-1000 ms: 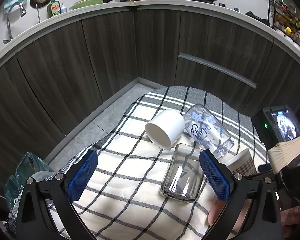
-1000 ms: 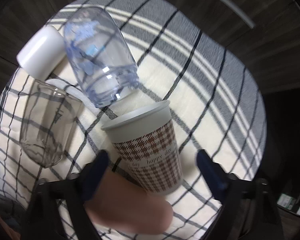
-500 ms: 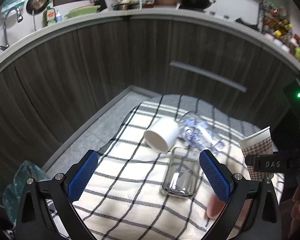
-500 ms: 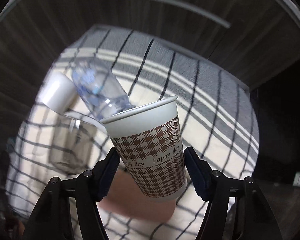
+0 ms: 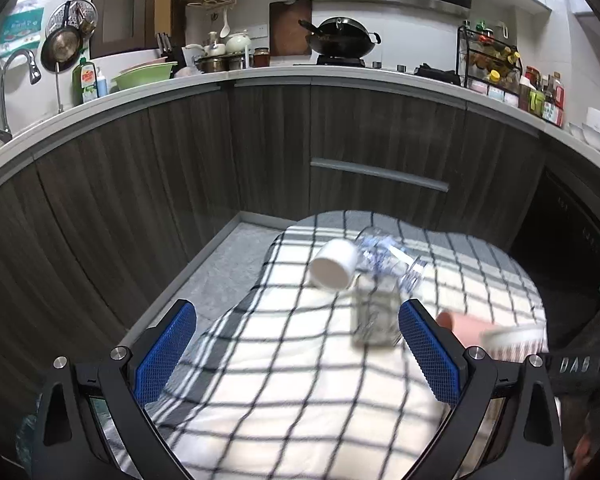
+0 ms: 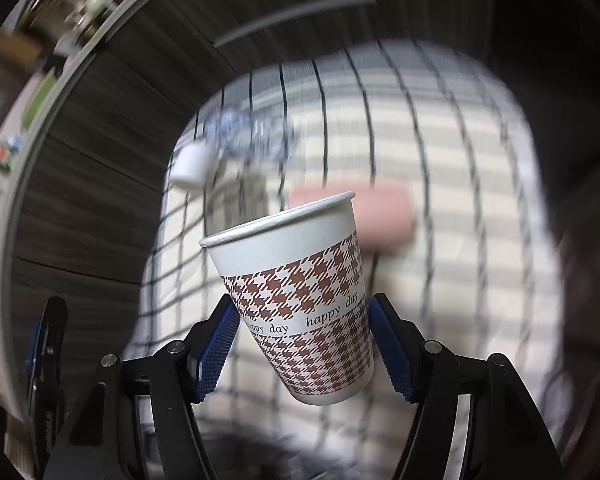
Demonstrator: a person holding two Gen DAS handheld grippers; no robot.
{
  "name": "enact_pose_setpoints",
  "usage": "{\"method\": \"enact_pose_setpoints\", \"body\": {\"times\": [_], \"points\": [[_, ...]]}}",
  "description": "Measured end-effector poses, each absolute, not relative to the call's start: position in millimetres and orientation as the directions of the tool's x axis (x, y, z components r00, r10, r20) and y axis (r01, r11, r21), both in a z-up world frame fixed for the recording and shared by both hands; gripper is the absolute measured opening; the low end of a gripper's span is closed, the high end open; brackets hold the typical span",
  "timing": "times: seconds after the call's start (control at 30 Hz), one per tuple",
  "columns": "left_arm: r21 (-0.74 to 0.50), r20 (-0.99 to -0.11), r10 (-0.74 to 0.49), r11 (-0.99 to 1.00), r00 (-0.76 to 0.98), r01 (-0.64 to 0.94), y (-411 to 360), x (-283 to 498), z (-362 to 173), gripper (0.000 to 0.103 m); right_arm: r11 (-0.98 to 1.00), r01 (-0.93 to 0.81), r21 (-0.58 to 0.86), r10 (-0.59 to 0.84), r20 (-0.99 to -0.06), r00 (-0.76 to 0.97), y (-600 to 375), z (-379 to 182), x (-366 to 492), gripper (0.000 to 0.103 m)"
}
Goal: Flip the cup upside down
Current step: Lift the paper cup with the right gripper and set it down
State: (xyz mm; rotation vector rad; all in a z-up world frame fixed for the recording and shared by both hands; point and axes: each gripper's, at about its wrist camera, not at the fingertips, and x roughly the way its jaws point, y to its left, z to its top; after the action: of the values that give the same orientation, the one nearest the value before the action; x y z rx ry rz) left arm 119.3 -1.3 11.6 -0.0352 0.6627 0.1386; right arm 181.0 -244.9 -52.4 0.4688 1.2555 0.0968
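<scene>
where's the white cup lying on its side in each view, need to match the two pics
Left wrist: the white cup lies right of centre on the checked cloth, mouth toward the camera.
Right wrist: it sits upper left of centre, blurred, beyond the paper cup in the right gripper.
Shared landmark: the blue-printed clear cup touching it.

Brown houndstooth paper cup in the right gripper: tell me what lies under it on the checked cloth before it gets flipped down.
The brown houndstooth paper cup is clamped in the right gripper. A pink cylinder lies on the checked cloth just behind its rim; its exact depth is unclear.
</scene>
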Motion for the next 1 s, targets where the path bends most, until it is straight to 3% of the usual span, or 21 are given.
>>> {"method": "enact_pose_setpoints", "body": {"times": [0.3, 0.57, 0.67, 0.73, 1.0], "points": [[0.055, -0.614, 0.141, 0.989, 0.776, -0.135, 35.0, 70.3, -12.2, 0.103, 0.759, 0.336, 0.557, 0.487, -0.829, 0.274, -205.4, -133.5, 125.2, 0.067], [0.068, -0.626, 0.169, 0.984, 0.761, -0.163, 46.9, 62.4, -23.2, 0.103, 0.743, 0.399, 0.537, 0.47, -0.844, 0.26, -190.8, -170.8, 128.2, 0.068], [0.071, -0.624, 0.162, 0.986, 0.765, -0.151, 44.7, 61.1, -24.0, 0.103, 0.735, 0.399, 0.549, 0.485, -0.836, 0.257, -191.0, -175.1, 125.5, 0.071], [0.069, -0.619, 0.153, 0.988, 0.77, -0.141, 43.4, 59.6, -23.4, 0.103, 0.733, 0.399, 0.55, 0.487, -0.835, 0.256, -191.4, -175.6, 122.7, 0.081], [0.036, -0.603, 0.05, 0.999, 0.796, -0.036, 25.9, 51.8, -23.3, 0.103, 0.754, 0.337, 0.564, 0.455, -0.818, 0.351, -205.3, -144.6, 103.0, 0.082]]}}
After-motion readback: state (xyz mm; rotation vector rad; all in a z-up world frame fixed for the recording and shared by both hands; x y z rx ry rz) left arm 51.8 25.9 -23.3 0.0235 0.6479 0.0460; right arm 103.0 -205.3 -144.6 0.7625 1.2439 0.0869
